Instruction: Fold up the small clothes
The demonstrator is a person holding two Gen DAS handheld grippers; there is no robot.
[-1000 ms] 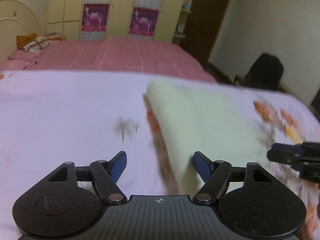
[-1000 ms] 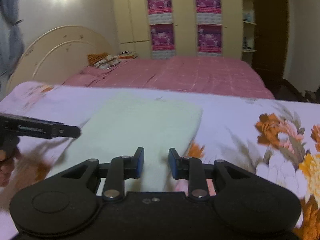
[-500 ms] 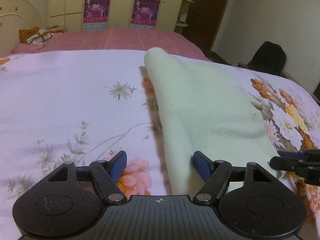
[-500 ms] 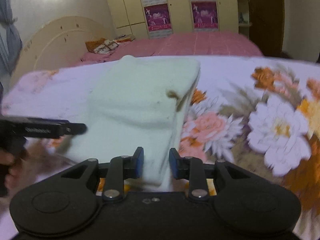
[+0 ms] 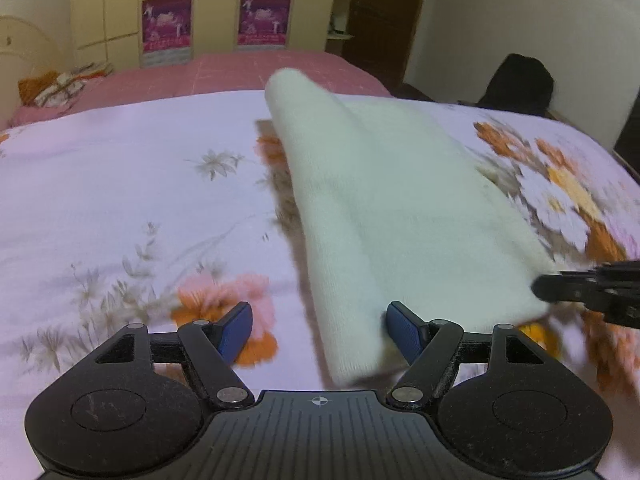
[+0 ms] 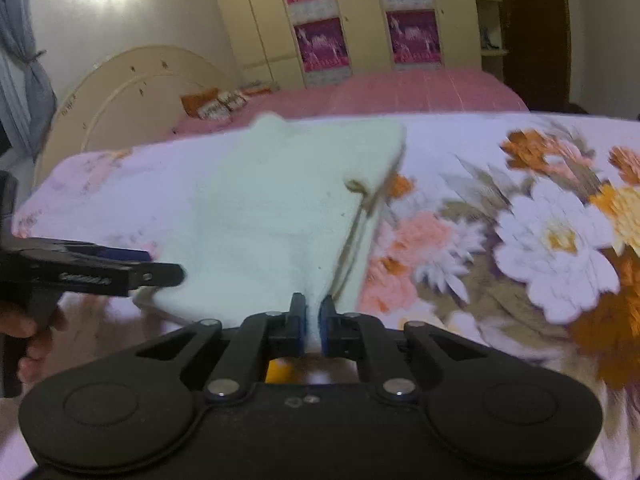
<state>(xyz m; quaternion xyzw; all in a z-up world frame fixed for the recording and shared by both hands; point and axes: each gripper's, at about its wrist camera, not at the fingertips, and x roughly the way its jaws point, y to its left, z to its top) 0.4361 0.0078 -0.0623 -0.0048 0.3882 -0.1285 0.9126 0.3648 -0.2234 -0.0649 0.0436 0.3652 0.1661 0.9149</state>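
A cream-white knit garment lies on the floral bedsheet, its near edge lifted; it also shows in the right wrist view. My left gripper is open, its blue pads wide apart, with the garment's near left corner between them against the right pad. My right gripper is shut on the garment's near right corner, with white cloth pinched between its blue pads. Each gripper shows at the edge of the other's view: the right one and the left one.
A pink bed with pillows stands behind, against a wardrobe with purple posters. A curved cream headboard is at the left. A dark chair stands at the right wall.
My right gripper has closed on the garment's near edge. Both grippers have come closer to the garment, and its near edge has lifted. The left gripper has stayed open.
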